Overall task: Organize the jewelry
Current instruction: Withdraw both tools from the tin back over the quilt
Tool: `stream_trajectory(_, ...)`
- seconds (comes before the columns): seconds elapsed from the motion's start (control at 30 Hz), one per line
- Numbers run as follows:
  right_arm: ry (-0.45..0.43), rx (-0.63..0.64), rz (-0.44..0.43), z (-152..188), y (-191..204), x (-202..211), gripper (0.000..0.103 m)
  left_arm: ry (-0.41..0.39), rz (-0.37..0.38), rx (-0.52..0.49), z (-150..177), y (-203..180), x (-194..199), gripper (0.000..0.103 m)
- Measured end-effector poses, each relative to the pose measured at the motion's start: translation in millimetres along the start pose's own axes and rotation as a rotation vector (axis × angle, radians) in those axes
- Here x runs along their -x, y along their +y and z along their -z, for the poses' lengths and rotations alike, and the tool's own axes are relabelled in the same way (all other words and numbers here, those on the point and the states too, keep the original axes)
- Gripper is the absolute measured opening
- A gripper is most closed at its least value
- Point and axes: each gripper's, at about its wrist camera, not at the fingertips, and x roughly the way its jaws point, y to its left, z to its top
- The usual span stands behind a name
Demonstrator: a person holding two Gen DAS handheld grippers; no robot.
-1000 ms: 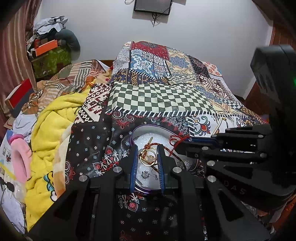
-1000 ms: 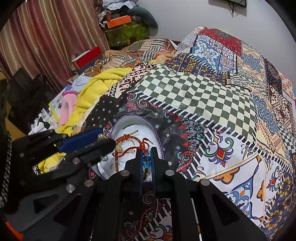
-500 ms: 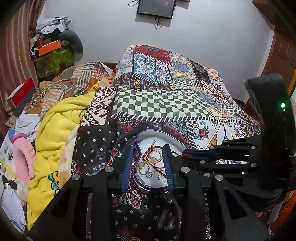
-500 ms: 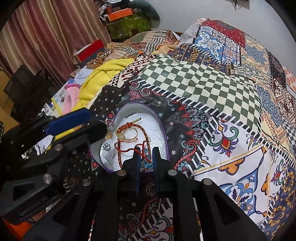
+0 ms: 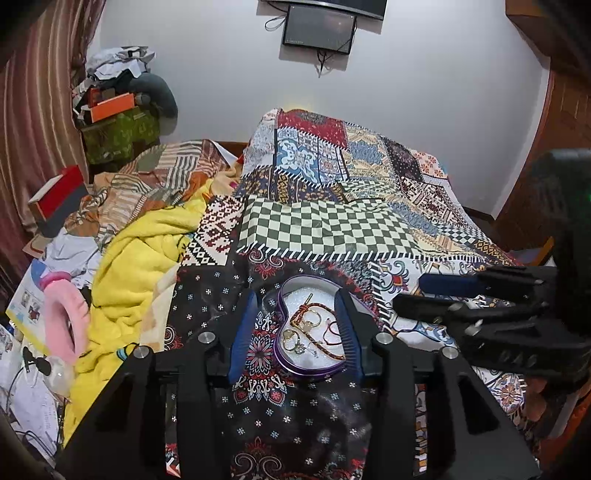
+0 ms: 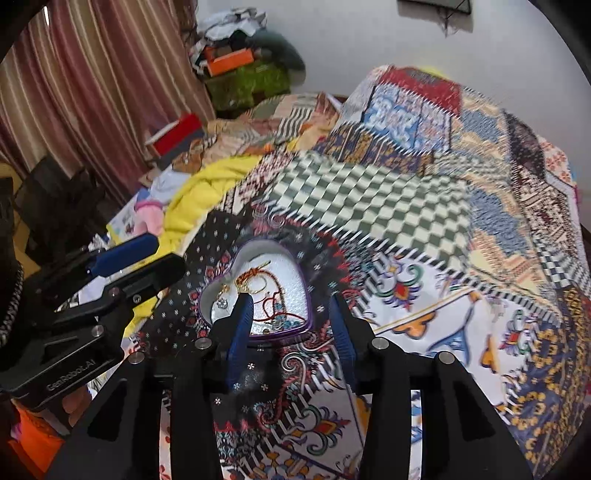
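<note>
A heart-shaped box (image 5: 310,371) with a purple rim and white lining lies on the patterned bedspread (image 5: 332,225). Inside it are gold rings (image 5: 291,338) and a red cord bracelet (image 5: 325,332). My left gripper (image 5: 297,295) is open just above the box, its blue-padded fingers either side of it and holding nothing. My right gripper (image 5: 408,291) shows from the side at the right. In the right wrist view, the right gripper (image 6: 290,299) is open and empty over the box (image 6: 280,334), with the rings (image 6: 255,284) and cord (image 6: 273,302) inside. The left gripper (image 6: 170,251) is at the left.
A yellow blanket (image 5: 136,266) and a pink fluffy item (image 5: 62,317) lie left of the box. Papers and cables sit at the bed's left edge. A red box (image 5: 55,195) and a clutter pile (image 5: 118,110) stand by the curtain. A screen (image 5: 317,29) hangs on the wall.
Both grippers have opened wide and drawn back and up from the box. The gold rings and the red cord that they held now lie in the box.
</note>
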Motion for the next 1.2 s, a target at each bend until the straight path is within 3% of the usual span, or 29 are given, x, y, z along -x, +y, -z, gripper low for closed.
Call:
stream_trajectory(0.33,-0.124,-0.06,0.103,6.6,-25.3,64.9,0.039,-0.052,0.019,-0.045,-5.9,-26.8,33.1,0.051)
stream_trajectory(0.63,-0.16,-0.121,0.188,25.8,-56.0,98.4,0.039,-0.038,0.057,-0.088,-2.7,-58.4,35.2,0.057)
stream_trajectory(0.97,-0.065,-0.159,0.275,58.7,-89.4,83.6,0.039,0.041,0.11,-0.127,10.7,-91.3,10.3,0.057)
stream_trajectory(1.2,0.046,-0.188,0.233,79.9,-105.5,49.7,0.039,0.115,0.13,-0.138,23.7,-101.4,-16.0,0.057)
